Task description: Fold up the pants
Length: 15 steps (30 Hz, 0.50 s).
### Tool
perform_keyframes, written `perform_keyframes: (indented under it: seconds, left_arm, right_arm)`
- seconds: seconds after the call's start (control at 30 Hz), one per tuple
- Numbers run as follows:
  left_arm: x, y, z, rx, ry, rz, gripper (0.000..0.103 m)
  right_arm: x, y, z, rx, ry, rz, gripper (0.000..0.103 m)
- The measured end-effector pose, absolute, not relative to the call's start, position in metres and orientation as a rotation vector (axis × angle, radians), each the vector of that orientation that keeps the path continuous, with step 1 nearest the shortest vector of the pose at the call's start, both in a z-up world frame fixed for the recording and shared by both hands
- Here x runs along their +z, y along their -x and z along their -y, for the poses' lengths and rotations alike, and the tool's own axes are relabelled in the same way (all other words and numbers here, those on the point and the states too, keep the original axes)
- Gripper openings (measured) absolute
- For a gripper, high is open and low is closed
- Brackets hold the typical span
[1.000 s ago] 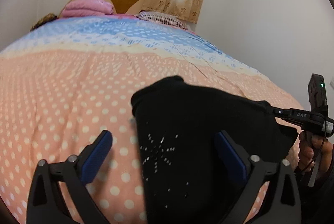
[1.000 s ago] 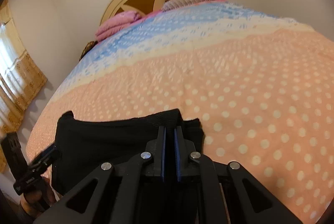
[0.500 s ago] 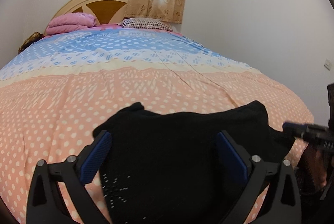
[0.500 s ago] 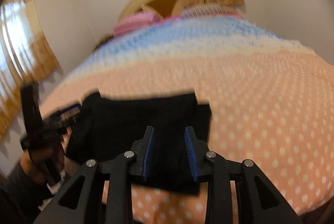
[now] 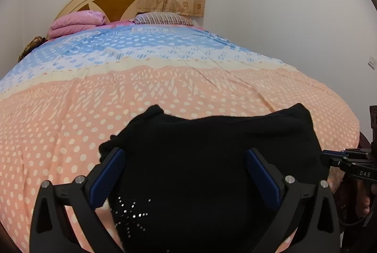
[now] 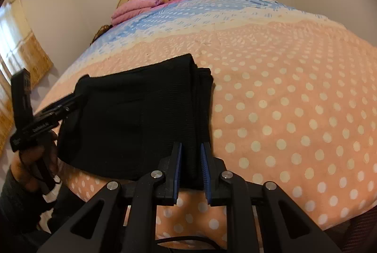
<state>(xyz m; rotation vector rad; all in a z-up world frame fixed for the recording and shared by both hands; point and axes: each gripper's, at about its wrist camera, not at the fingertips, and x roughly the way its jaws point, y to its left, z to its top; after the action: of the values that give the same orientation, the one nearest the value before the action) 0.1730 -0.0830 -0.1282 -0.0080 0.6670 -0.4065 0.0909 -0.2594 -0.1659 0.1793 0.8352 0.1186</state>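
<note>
Since the pants (image 6: pixel 141 121) lie folded near the bed (image 6: pixel 294 99) edge, my left tongs (image 5: pixel 183 172) hover wide open above them. My right tongs (image 6: pixel 190 165), parted narrowly, straddle the right fold without pinching, I judge to square it.

Folded black pants (image 6: pixel 141 121) on bedspread (image 6: pixel 294 99) — jaws parted.

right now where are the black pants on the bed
The folded black pants lie on the peach polka-dot bedspread at the bed's near edge, far from the pink blanket, between the left gripper and right gripper.
</note>
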Motion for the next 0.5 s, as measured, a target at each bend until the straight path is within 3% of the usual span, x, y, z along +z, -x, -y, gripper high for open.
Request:
perform_keyframes:
  seconds: [0.13,0.2,0.27,0.37,0.5]
  left_arm:
    - [-0.121,-0.164,0.075,-0.4,0.019,-0.646,0.103]
    - [-0.121,-0.164,0.074,-0.4,0.028,-0.65,0.103]
    - [-0.123,-0.166,0.075,-0.397,0.025,-0.662,0.103]
    - [-0.129,-0.169,0.078,-0.385,0.013,-0.684,0.103]
    - [-0.14,-0.174,0.078,-0.375,0.009,-0.727,0.103]
  right_arm:
    - [-0.14,-0.09,0.248,0.059,-0.123,-0.751,0.021]
    - [-0.126,-0.095,0.238,0.102,-0.113,-0.7,0.041]
    - [-0.117,-0.103,0.225,0.163,-0.1,-0.664,0.05]
    - [-0.116,-0.121,0.201,0.245,-0.041,-0.643,0.05]
    - [-0.144,-0.155,0.2,0.225,-0.053,-0.752,0.05]
